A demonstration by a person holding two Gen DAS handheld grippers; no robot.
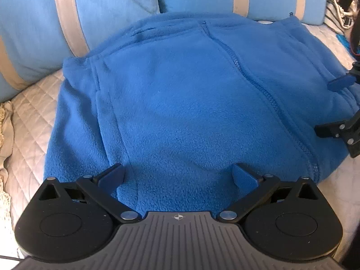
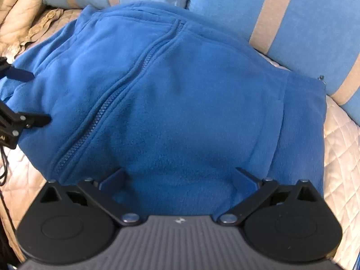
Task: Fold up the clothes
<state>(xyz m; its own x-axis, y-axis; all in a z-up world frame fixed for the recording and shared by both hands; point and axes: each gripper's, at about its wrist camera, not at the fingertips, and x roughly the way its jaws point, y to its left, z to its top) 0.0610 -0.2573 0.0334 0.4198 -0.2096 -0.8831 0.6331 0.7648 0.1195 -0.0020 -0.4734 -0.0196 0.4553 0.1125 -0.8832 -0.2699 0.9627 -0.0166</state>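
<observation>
While both hover low over fleece jacket [image 1: 180,103] | left hand-held gripper [image 1: 178,177] released | right hand-held gripper [image 2: 180,178] released, seemingly touching nothing

Quilted pale cover [image 1: 33,117], stitched in a diamond pattern, spread across a soft surface and lit brightly enough to look washed out. Behind it, light blue pillows [image 1: 33,33] with beige stripes, propped side by side along the back edge. Rumpled beige quilting [image 2: 20,18] bunched at the far left of the right wrist view. Cords and striped fabric [image 1: 337,11] cluttered at the upper right corner of the left view.
</observation>
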